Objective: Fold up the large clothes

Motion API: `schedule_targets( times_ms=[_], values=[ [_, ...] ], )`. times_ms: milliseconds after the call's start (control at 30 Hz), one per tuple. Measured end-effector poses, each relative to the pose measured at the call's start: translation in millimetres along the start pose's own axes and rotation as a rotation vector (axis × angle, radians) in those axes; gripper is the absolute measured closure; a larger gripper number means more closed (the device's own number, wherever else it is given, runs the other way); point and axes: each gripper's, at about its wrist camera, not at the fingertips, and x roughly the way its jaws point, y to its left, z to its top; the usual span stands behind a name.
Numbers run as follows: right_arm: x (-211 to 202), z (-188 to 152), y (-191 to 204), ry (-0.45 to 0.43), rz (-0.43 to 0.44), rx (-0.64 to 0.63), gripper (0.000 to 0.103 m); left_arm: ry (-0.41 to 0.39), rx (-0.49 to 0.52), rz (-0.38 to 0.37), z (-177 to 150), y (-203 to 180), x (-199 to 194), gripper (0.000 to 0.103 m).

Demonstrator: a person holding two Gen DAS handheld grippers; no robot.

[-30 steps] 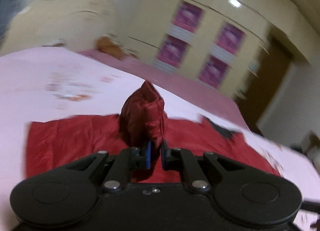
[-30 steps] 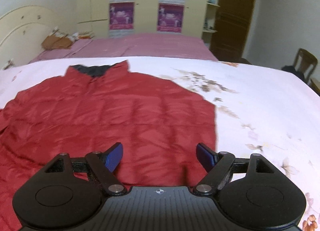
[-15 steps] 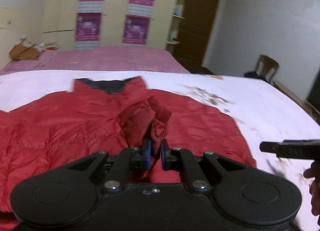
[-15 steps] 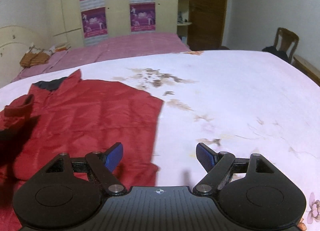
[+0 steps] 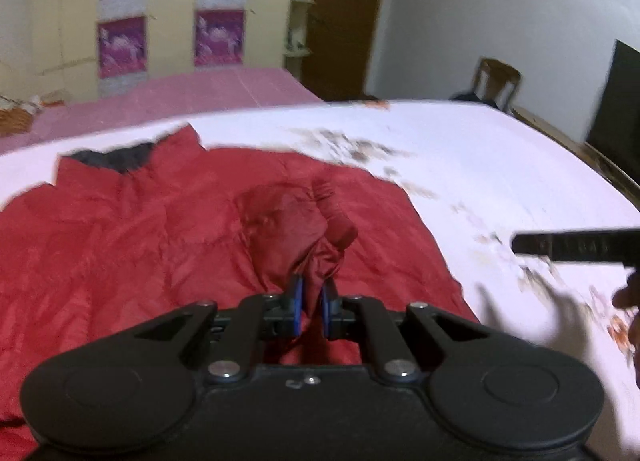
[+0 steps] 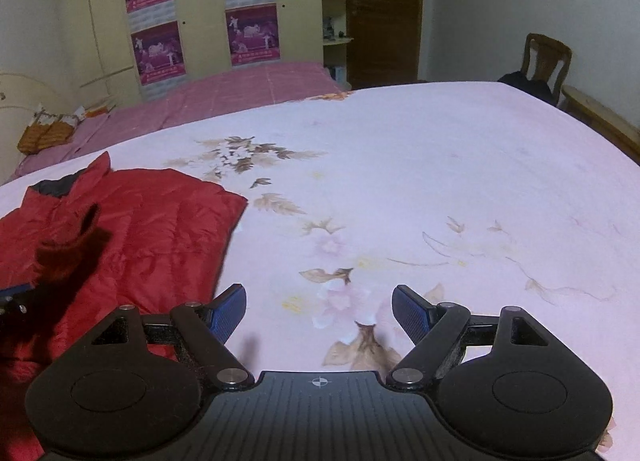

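A red padded jacket with a dark collar lies flat on the white flowered bed sheet. My left gripper is shut on the jacket's sleeve, holding it over the jacket body, its ribbed cuff up. In the right wrist view the jacket lies at the left, with the held cuff in front of it. My right gripper is open and empty over bare sheet, to the right of the jacket. The right gripper shows in the left wrist view at the right edge.
A second bed with a pink cover stands behind, with a brown bundle at its head. Beyond are a cream wardrobe with posters, a dark door and a wooden chair.
My left gripper has carried the sleeve rightward across the jacket body. My right gripper has moved right, off the jacket and over bare sheet, still open.
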Motion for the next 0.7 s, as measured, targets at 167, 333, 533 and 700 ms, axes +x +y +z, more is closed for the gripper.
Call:
schedule_targets(
  times_ms=[167, 333, 533, 700],
  values=[
    [-6.8, 2.5, 5.6, -0.004, 0.024, -0.007, 0.024, 0.011, -0.061, -0.130, -6.8, 7.5, -16.9, 0.037],
    [-11.2, 12.7, 34.1, -0.034, 0.149, -0.016, 0.024, -0.161, -0.191, -0.028, -15.1, 69.9, -83.7, 0.043],
    [1.7, 6.7, 102.0, 0.011, 0.306, -0.114, 0.060, -0.110, -0.250, 0.277, -43.6, 167.9, -103.7, 0.053],
    [16.7, -8.5, 140.0, 0.071, 0.306, -0.180, 0.060, -0.054, -0.225, 0.313, -60.9, 196.5, -92.3, 0.054]
  ],
)
